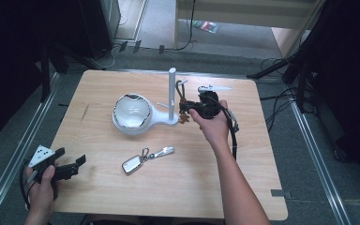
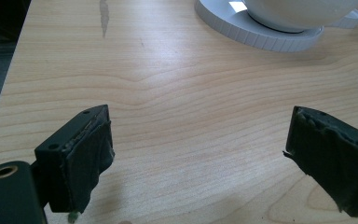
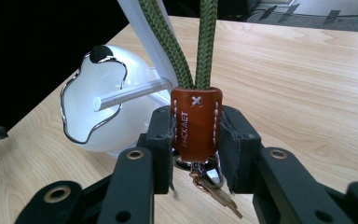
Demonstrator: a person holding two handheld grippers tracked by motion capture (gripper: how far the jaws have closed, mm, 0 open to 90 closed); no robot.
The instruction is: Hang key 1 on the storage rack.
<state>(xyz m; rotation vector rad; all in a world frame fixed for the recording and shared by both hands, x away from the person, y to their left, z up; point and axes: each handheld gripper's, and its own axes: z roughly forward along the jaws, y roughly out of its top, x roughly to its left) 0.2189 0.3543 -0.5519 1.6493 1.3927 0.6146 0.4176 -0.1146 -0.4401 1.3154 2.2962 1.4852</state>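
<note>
Resting on grey floor, wooden surface is bare near right. Right tongs clamp leather key fob beside white stand, far centre; left tongs gape empty, near-left edge.

Your bowl sits on the stand mid-counter, post to its right, car key in front, keychain beside the post.

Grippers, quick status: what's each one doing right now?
Left gripper: open, empty, above the table.
Right gripper: shut on the brown leather key fob beside the white stand.
</note>
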